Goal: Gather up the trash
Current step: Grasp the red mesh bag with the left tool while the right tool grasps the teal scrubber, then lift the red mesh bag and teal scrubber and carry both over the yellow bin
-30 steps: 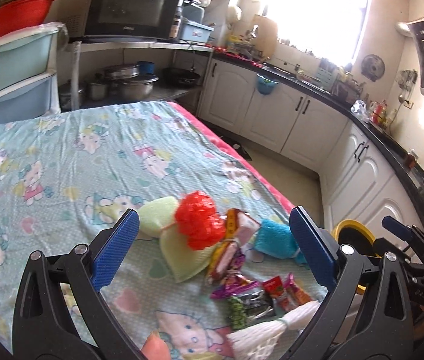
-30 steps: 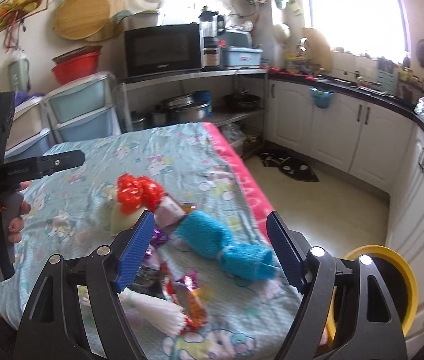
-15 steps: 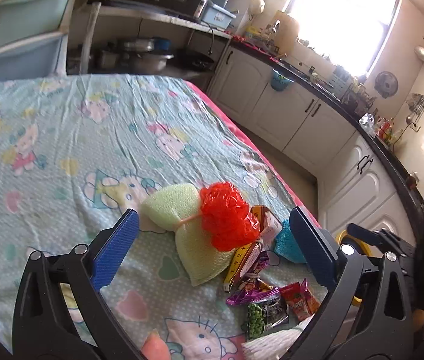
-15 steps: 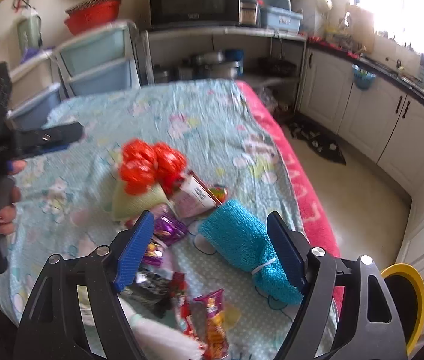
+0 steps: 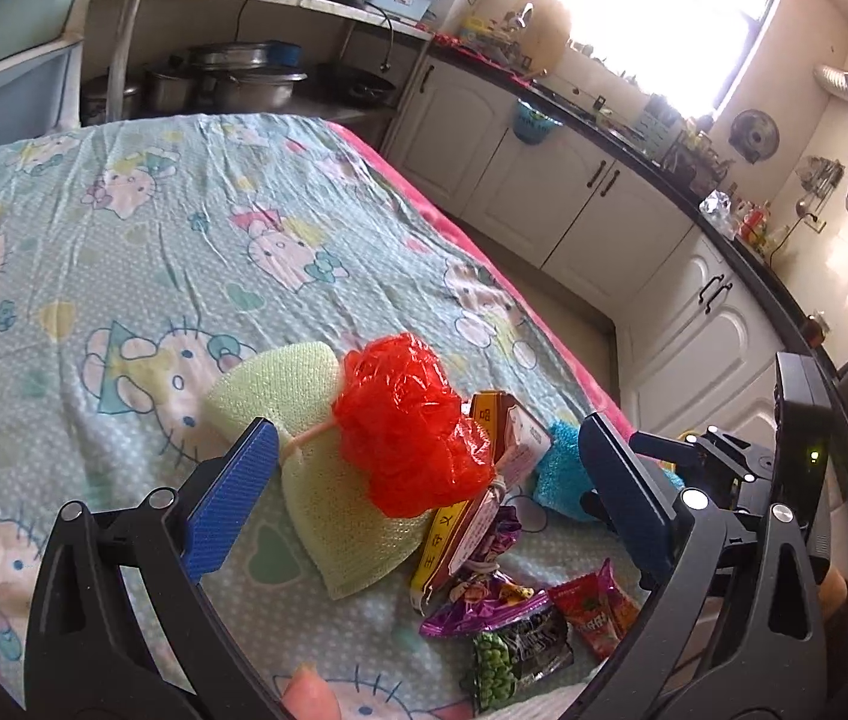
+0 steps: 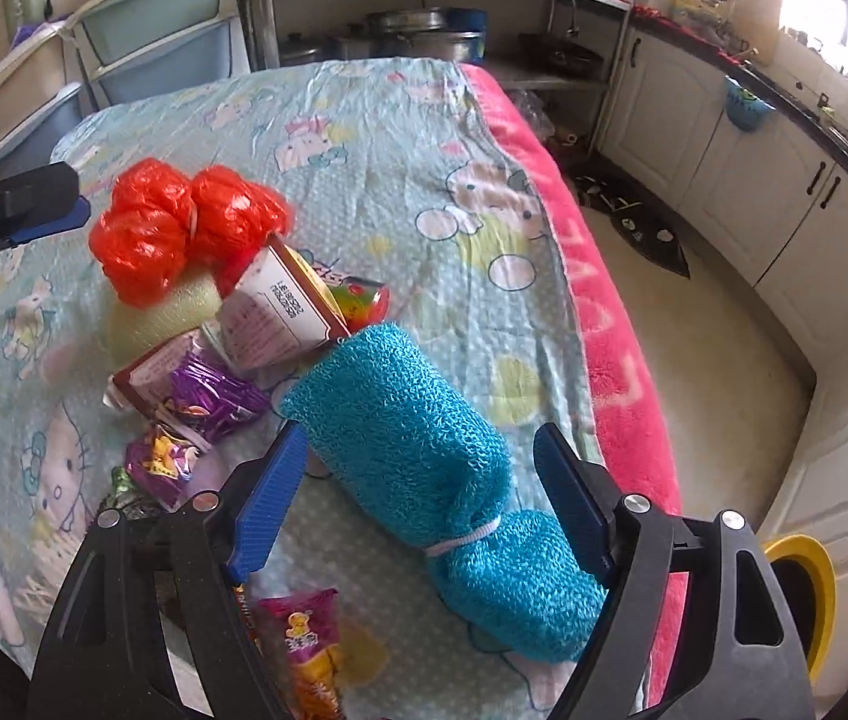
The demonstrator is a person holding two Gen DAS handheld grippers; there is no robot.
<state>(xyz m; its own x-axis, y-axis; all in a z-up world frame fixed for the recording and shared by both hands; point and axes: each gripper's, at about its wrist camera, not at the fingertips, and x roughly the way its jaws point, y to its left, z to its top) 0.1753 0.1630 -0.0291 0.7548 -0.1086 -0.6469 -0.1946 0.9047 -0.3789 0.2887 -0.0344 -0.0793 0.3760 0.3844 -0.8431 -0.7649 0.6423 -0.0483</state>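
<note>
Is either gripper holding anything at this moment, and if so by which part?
Nothing is held. The right gripper is open, its jaws astride the blue mesh roll without pressing it. The left gripper is open over the red mesh ball.

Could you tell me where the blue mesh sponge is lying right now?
In the right wrist view the blue mesh sponge lies on the bedsheet near its pink edge, beside the pink carton.

Both grippers are held open, angled downward.
The left gripper (image 5: 424,492) is seen with its blue pads (image 5: 231,507) spread wide; the right gripper (image 6: 424,498) is likewise spread, nothing being pressed by its pads (image 6: 268,501).
</note>
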